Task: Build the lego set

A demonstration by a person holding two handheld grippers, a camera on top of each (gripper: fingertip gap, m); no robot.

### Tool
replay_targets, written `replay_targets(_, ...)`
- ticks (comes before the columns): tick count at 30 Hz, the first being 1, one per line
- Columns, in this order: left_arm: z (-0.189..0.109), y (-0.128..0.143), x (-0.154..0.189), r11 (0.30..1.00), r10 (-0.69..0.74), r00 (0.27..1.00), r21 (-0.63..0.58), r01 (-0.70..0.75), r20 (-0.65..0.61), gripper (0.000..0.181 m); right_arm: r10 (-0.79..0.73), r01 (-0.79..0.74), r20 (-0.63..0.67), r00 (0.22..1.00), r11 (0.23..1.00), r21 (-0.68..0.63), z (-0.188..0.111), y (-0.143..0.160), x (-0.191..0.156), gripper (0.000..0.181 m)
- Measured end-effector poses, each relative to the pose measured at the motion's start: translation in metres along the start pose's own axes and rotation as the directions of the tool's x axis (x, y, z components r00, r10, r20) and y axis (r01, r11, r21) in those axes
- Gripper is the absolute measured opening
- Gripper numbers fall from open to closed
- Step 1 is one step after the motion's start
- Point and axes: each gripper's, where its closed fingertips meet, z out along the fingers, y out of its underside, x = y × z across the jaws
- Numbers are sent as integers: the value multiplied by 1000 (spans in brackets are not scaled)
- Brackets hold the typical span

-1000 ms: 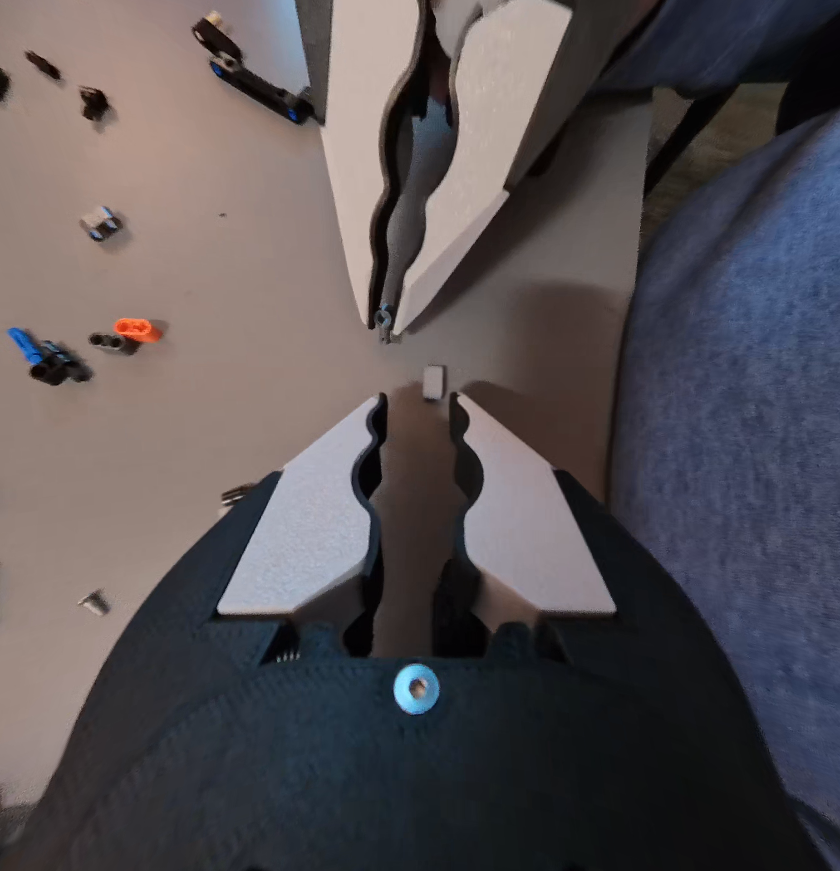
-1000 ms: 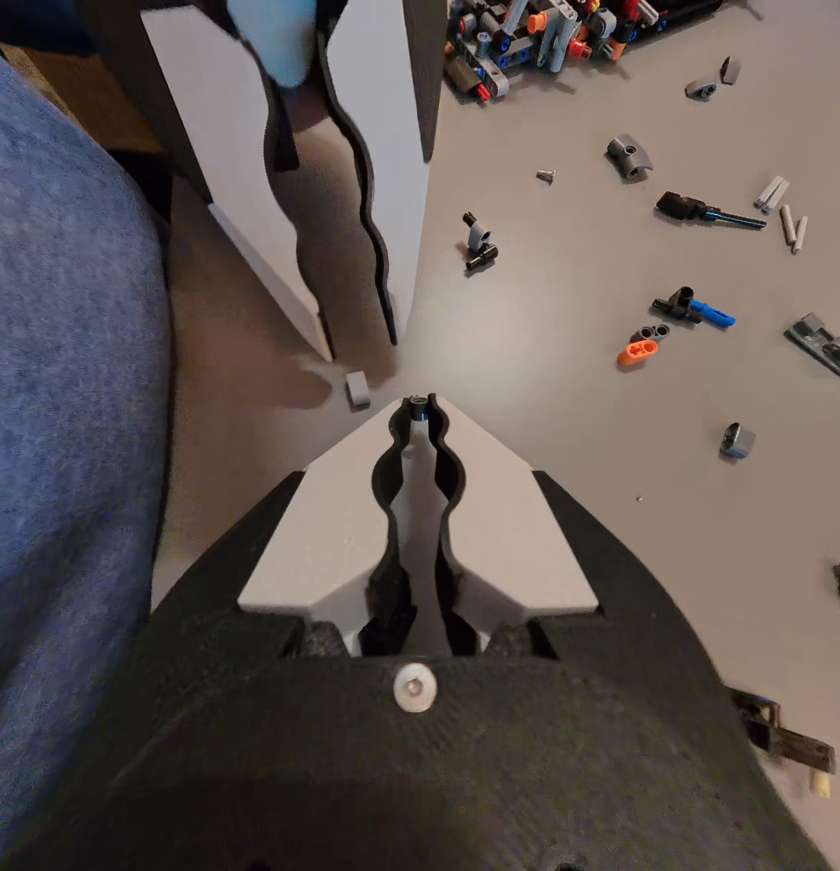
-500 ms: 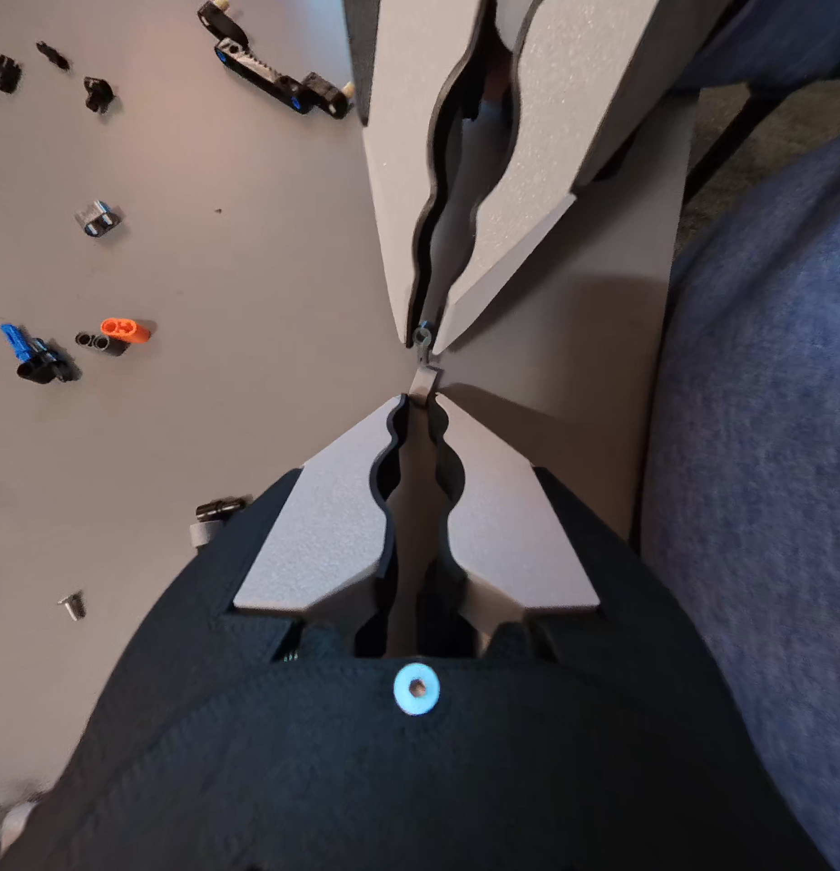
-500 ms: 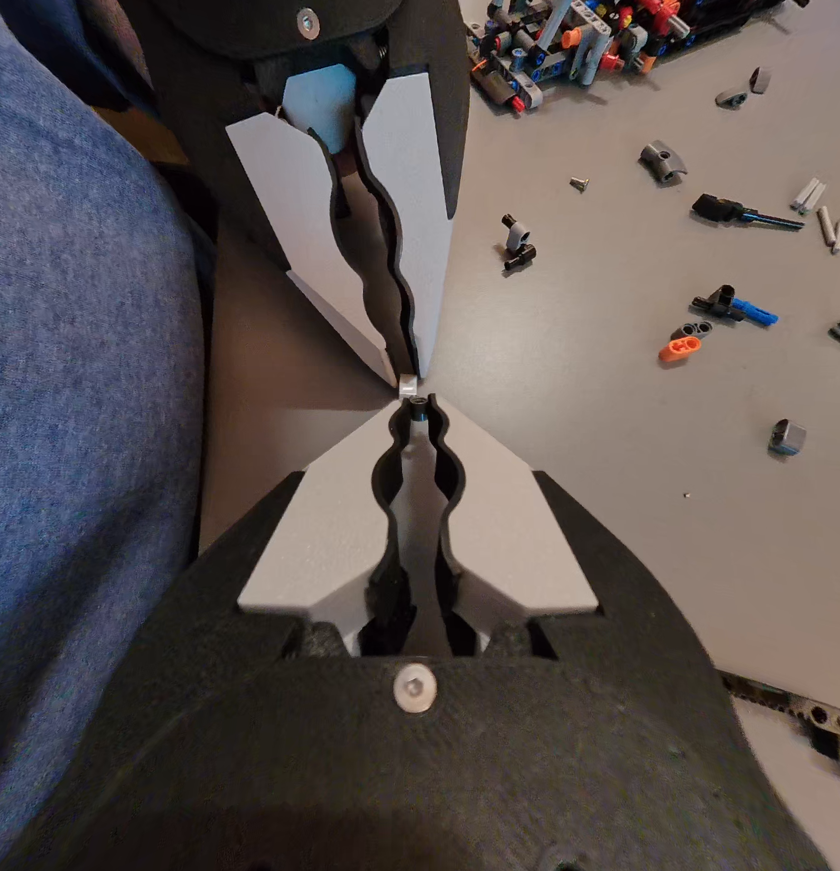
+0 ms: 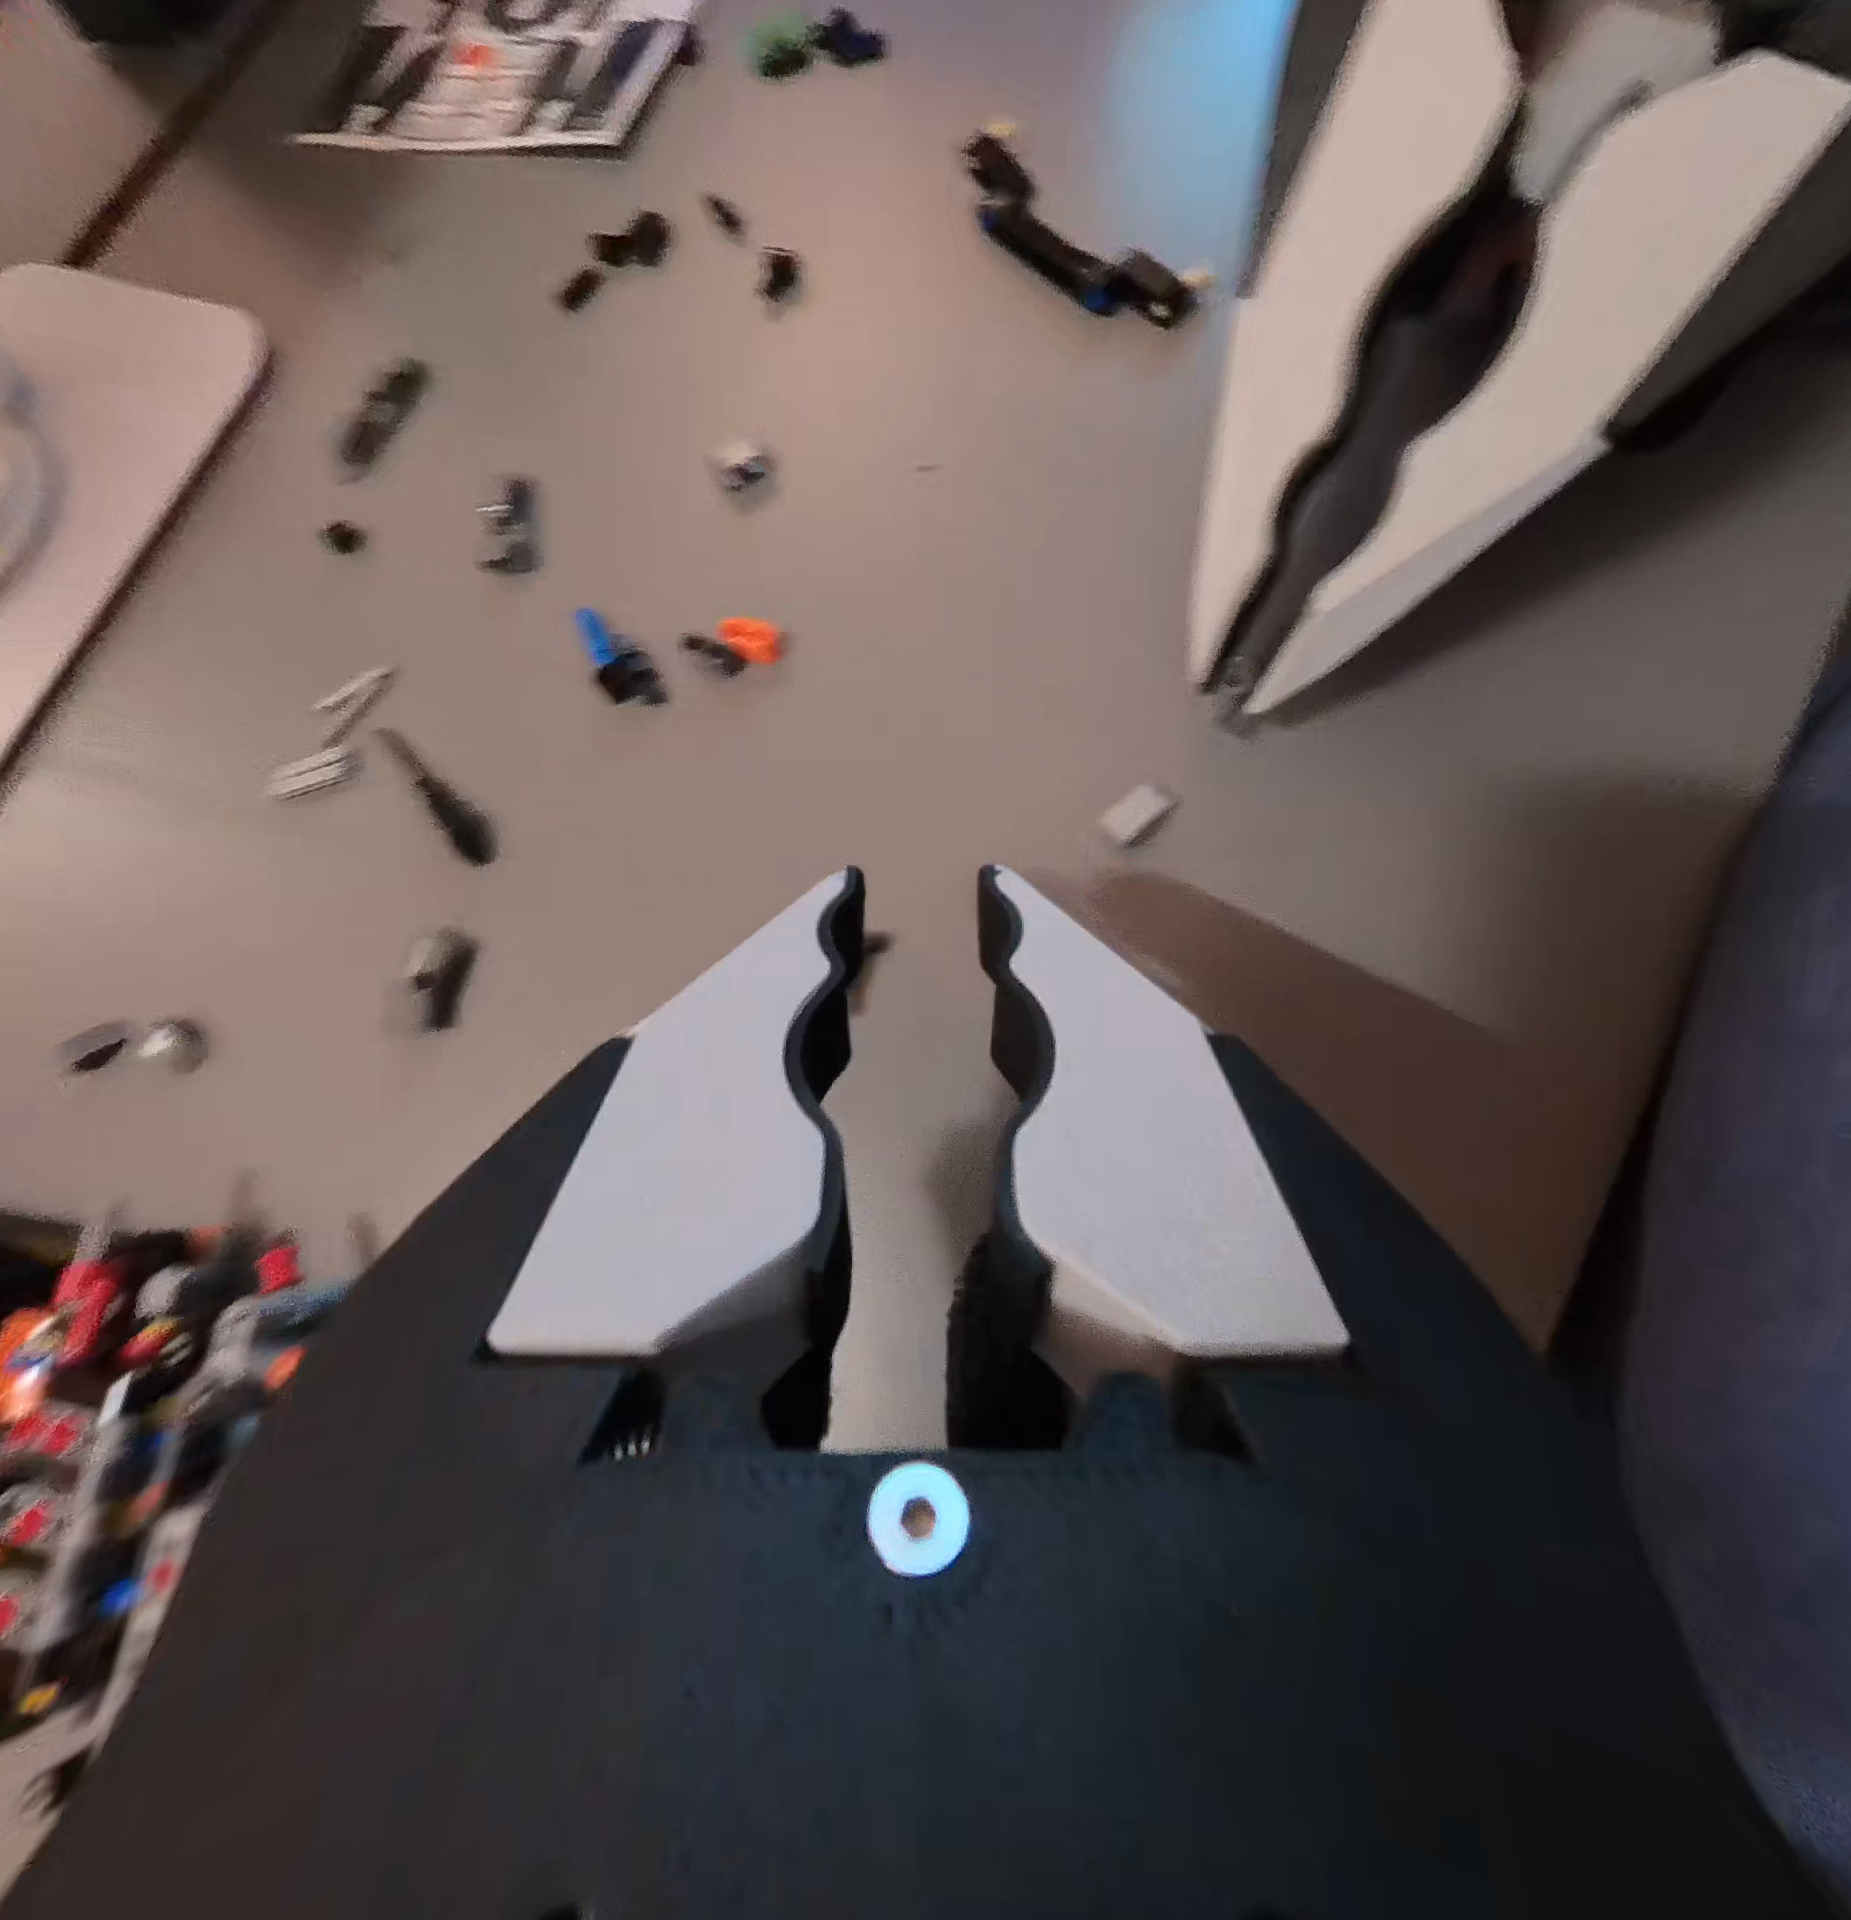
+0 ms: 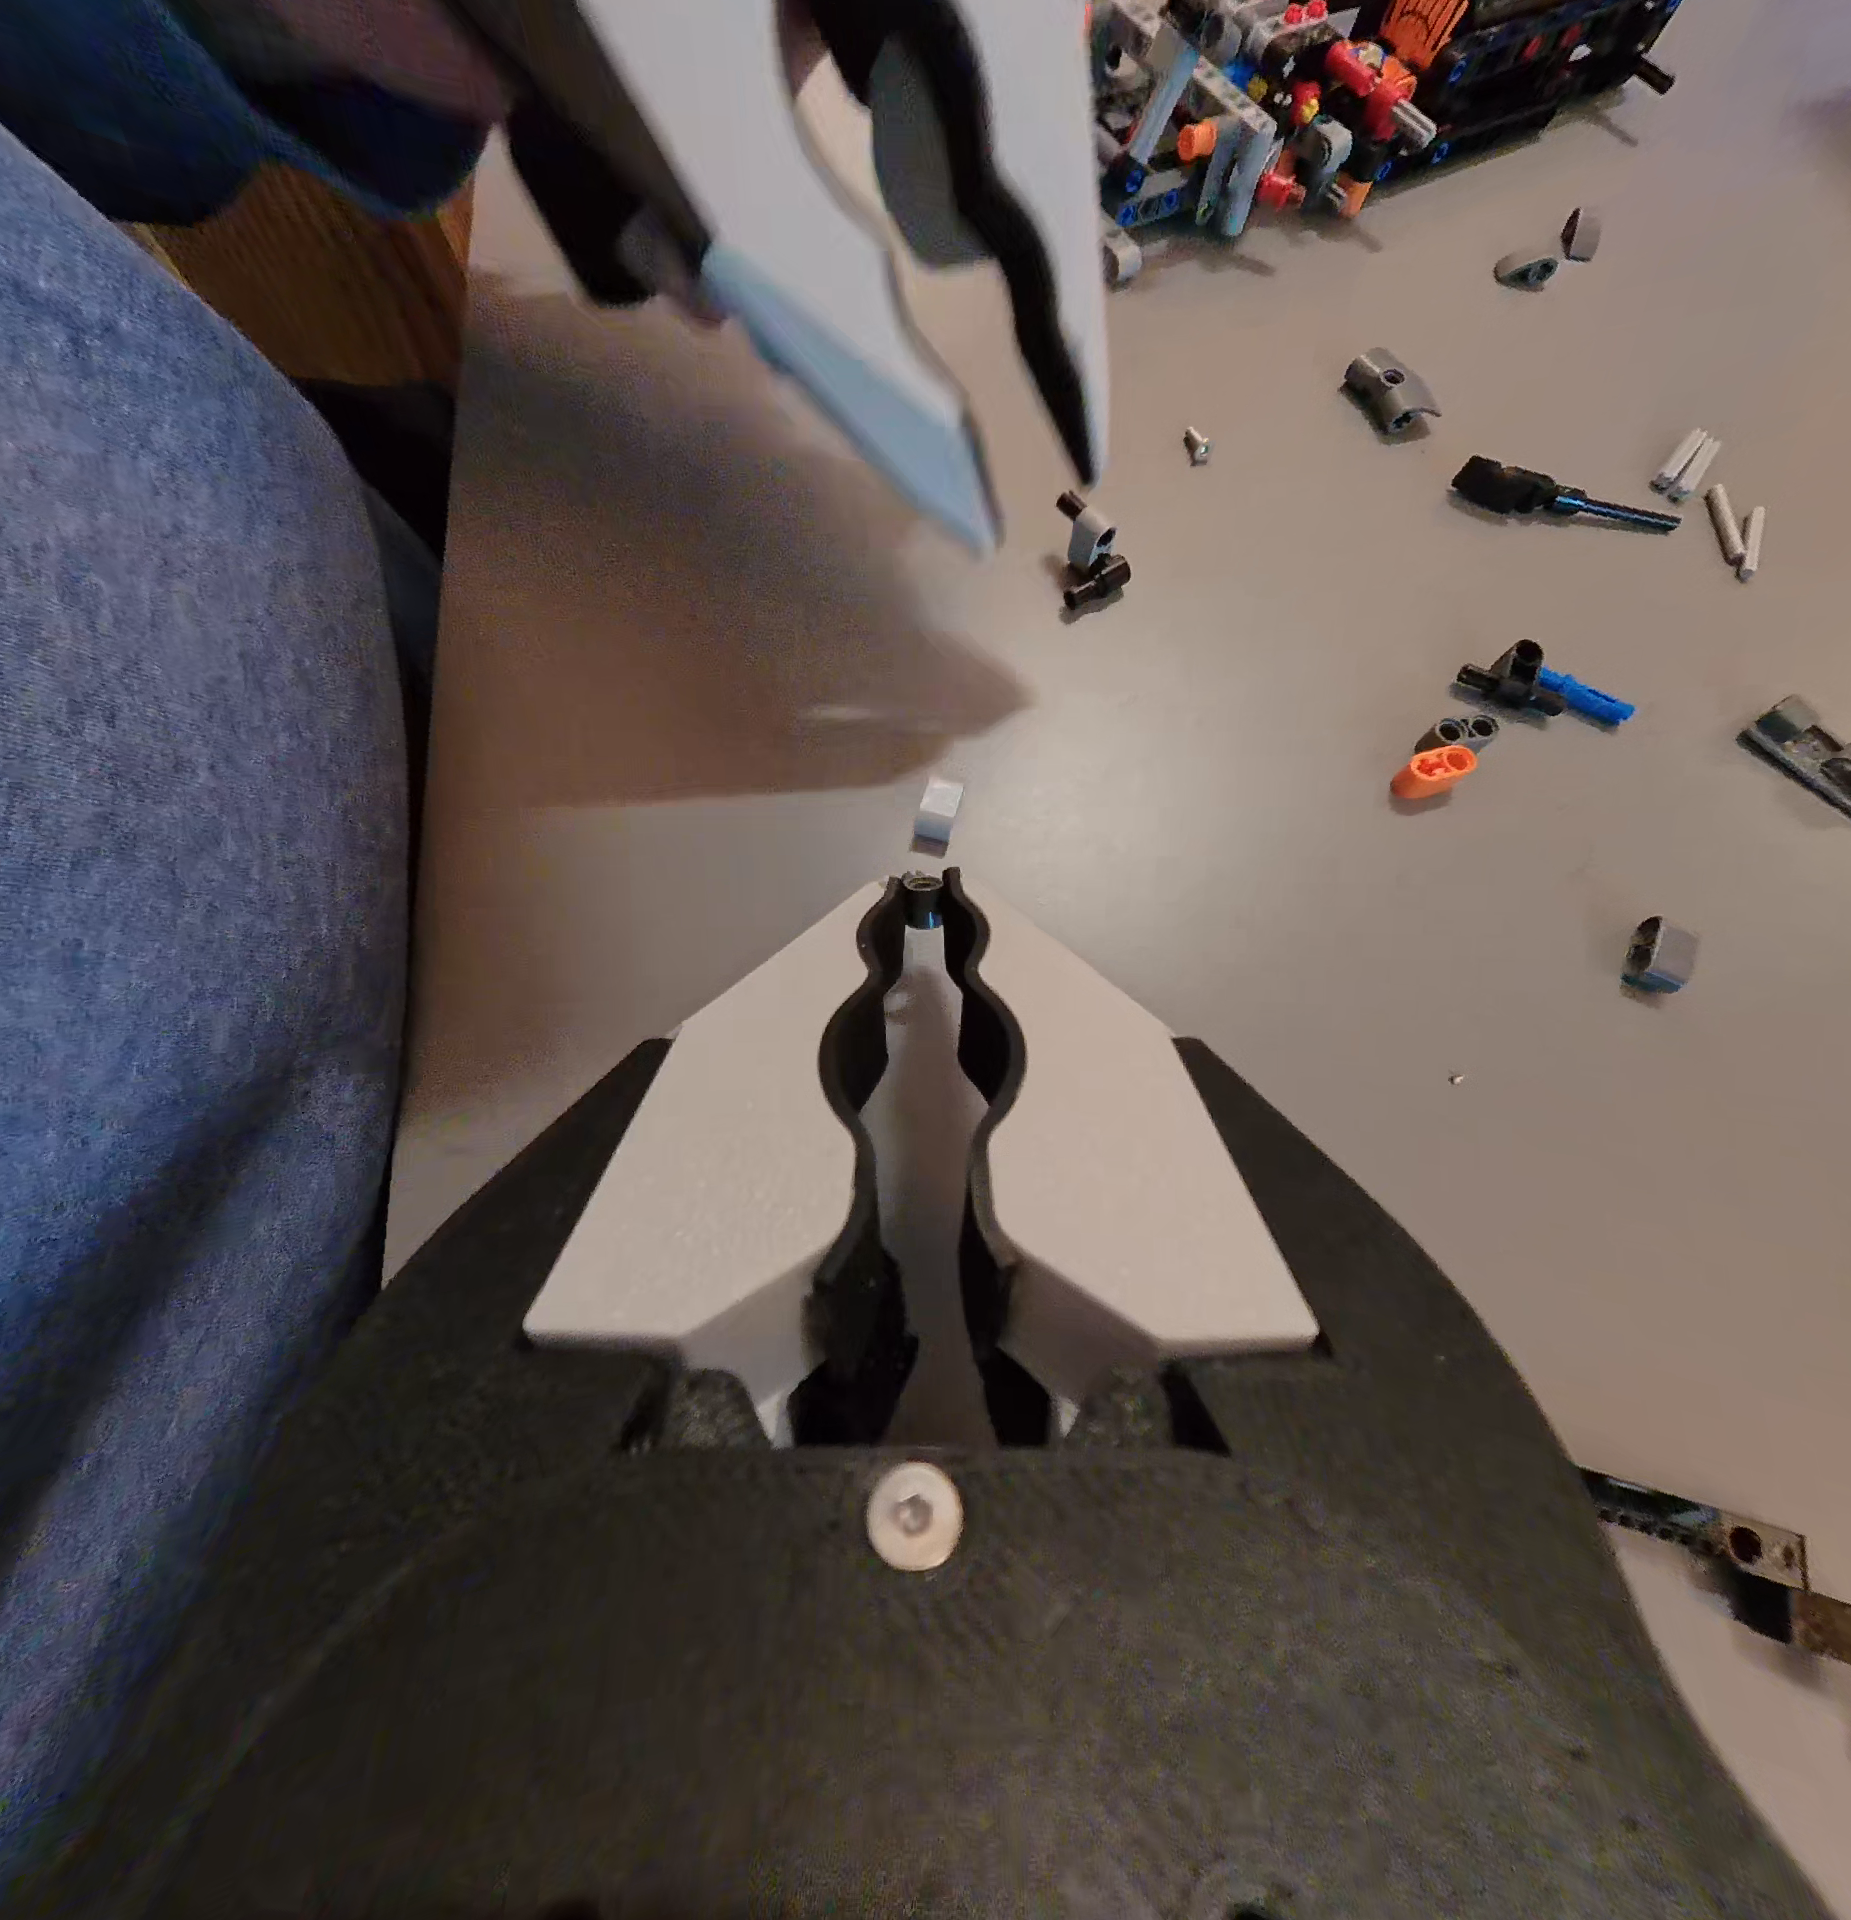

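Observation:
My right gripper (image 6: 921, 883) is shut on a small black pin (image 6: 921, 899) that pokes out of its tips, low over the grey table. A small light-grey piece (image 6: 939, 808) lies loose on the table just ahead of those tips; it also shows in the left wrist view (image 5: 1137, 812). My left gripper (image 5: 919, 881) is open and empty, left of the grey piece. From the right wrist view the left gripper (image 6: 1035, 504) hangs above the table, apart from the piece. The right gripper (image 5: 1227, 681) shows at the upper right of the blurred left wrist view.
The partly built lego model (image 6: 1368, 104) stands at the far right. Loose parts lie scattered: an orange connector (image 6: 1432, 774), a blue-and-black pin part (image 6: 1544, 686), a black axle part (image 6: 1555, 499), grey pins (image 6: 1731, 520). A person's blue-clothed leg (image 6: 173, 935) borders the table edge. The orange connector (image 6: 1432, 774) is about 10 cm from my left fingertips. It is also in sight in the left wrist view (image 5: 763, 630).
Half a second ago my left gripper was shut on the grey piece, holding it against the pin. It has since opened and drawn away to the left; the grey piece lies on the table.

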Motion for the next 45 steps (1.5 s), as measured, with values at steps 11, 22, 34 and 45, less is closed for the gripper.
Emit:
replay_targets(11,8,51,-69,975,83,995,-209,-71,50,16,-5,5,-1,1000,1000,22,-1,-2,1,4)
replay_targets(22,19,54,-67,968,116,991,-218,-127,-62,1,-3,3,6,1000,1000,28,-1,-3,3,4)
replay_targets(34,14,42,-74,990,46,998,-132,-51,-41,0,1,-1,8,1000,999,48,-4,-6,4,4)
replay_targets(45,-61,50,-127,996,-75,987,-28,80,140,0,4,-5,6,1000,998,70,0,-15,5,4)
